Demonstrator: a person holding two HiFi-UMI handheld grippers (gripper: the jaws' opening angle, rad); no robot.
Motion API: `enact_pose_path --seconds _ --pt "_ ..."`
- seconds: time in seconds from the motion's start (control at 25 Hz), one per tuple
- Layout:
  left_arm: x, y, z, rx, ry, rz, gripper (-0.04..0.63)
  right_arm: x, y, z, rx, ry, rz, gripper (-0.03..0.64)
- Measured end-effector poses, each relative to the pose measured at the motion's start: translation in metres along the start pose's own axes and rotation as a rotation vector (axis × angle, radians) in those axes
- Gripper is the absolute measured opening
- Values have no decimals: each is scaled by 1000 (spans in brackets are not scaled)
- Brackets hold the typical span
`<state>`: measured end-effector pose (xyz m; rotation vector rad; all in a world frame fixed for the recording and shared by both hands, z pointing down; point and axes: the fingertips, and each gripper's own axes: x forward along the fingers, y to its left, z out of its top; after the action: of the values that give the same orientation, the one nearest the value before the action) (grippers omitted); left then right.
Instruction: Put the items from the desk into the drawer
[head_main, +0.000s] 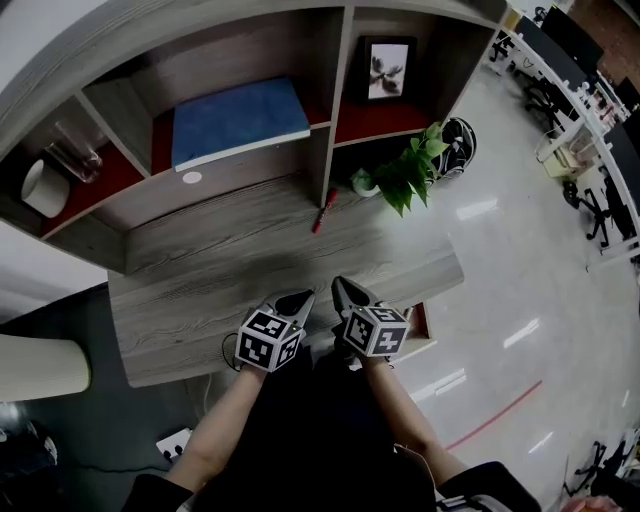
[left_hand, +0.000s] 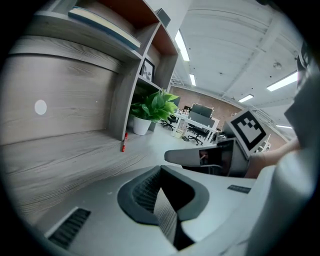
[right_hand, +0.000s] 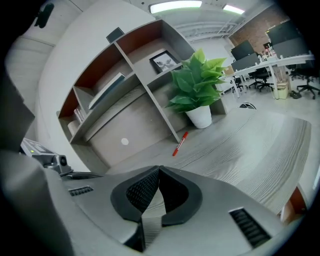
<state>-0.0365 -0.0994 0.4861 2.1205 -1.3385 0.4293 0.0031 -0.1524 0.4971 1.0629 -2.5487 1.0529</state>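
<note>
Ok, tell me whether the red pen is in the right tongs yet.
No, the red pen lies on the desk beside the plant pot, and the right tongs are shut on nothing.

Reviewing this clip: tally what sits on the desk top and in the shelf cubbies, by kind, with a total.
Red marker: 1
Potted plant: 1
Blue book: 1
Framed picture: 1
Clear glass: 1
White cup-like item: 1
Total: 6

Left claw (head_main: 298, 299) and right claw (head_main: 345, 291) side by side — jaws together, empty, bare forearms (head_main: 225, 420) behind
</note>
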Motion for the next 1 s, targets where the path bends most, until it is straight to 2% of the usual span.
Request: enact_pose_path --seconds 0.16,0.32,0.52,0.6,1.0 --pt "-13 20 -4 -5 2 18 23 21 -4 1 34 -11 -56 -5" --pt "-26 33 -12 -7 4 31 23 41 -10 9 17 -7 -67 62" --pt "-37 53 -15 -18 0 59 23 75 -19 18 -34 30 -104 89" --pt "-43 60 -12 -19 -10 71 23 90 -26 19 -58 57 -131 156" --pt "-63 102 -5 -45 -53 159 23 154 -52 28 -112 105 -267 161"
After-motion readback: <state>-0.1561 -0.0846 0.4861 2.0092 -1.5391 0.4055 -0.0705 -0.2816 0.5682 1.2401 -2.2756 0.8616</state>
